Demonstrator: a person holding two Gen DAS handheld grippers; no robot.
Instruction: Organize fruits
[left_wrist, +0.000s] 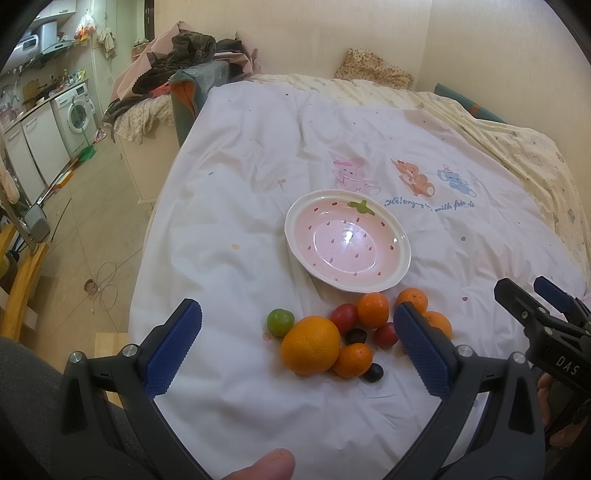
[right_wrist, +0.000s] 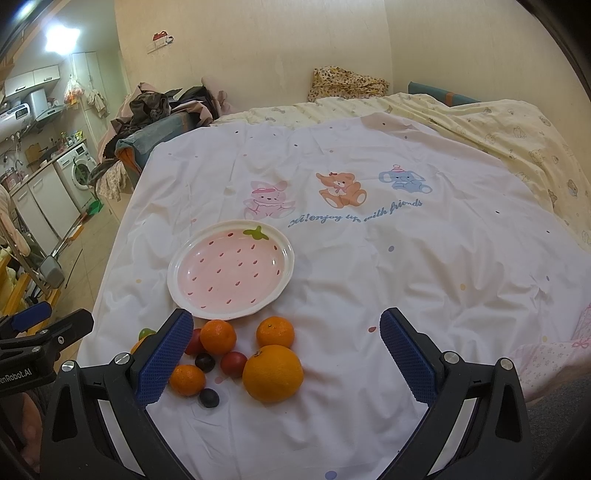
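The fruits lay clustered at lower centre of both views on the white sheet (right_wrist: 369, 288): a large orange (right_wrist: 272, 373), small mandarins (right_wrist: 218, 336), red tomatoes (right_wrist: 233, 363), dark plums (right_wrist: 209, 397) and a green fruit (left_wrist: 280, 322). Just above them sat the empty strawberry plate (right_wrist: 284, 254). The left gripper (left_wrist: 297, 347) and right gripper (right_wrist: 286, 356) both hovered with jaws wide apart, holding nothing.

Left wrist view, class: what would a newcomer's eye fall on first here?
A pink strawberty-patterned plate with a white rim lies empty mid-sheet. Just nearer the camera sits a cluster of fruit, led by a large orange beside a small green fruit. The open left gripper frames them.
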